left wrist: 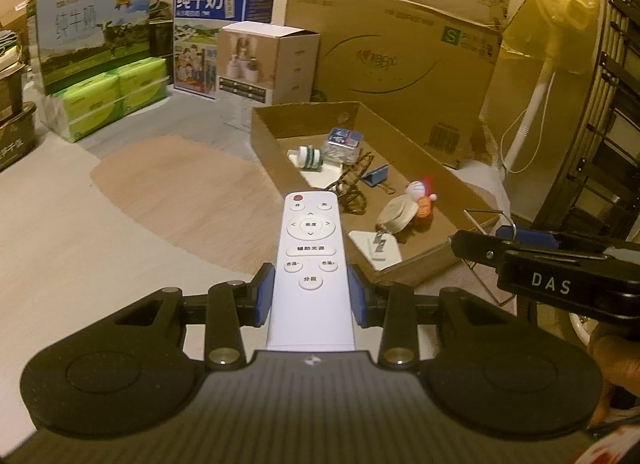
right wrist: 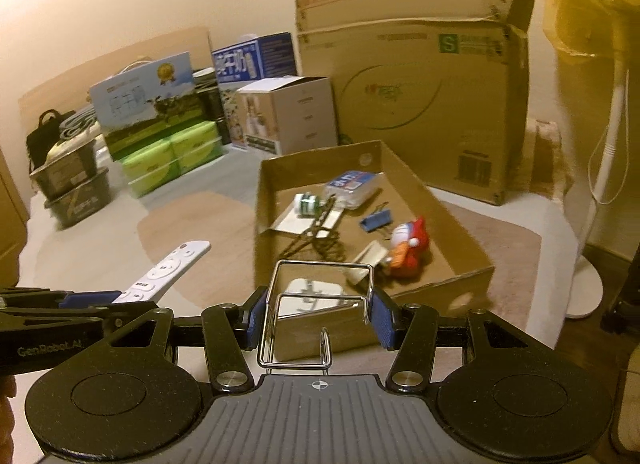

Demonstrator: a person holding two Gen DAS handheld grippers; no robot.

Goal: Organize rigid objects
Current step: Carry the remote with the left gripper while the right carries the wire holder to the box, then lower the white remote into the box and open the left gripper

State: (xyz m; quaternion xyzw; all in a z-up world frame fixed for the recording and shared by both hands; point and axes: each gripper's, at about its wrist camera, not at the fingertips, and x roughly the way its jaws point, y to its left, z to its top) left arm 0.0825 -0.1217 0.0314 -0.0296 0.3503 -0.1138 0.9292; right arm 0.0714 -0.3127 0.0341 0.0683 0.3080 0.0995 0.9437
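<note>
With several small items already lying in the shallow cardboard tray [right wrist: 472, 224], we held the white remote [left wrist: 311, 260] clamped in the left gripper [left wrist: 311, 296] and a wire rack [right wrist: 320, 304] clamped in the right gripper [right wrist: 318, 318], both near the tray, neither yet deposited

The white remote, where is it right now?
The white remote is clamped in the left tongs, held just short of the open cardboard tray, left of the right tongs holding a wire rack.

The blue milk carton [left wrist: 224, 20] reads "纯牛奶"; the big cardboard box [left wrist: 400, 56] bears a green "S"; the right gripper [left wrist: 464, 242] shows "DAS"; the left gripper [right wrist: 100, 300] "GenRobot.AI"; the remote [left wrist: 311, 260] "辅助光源"
</note>
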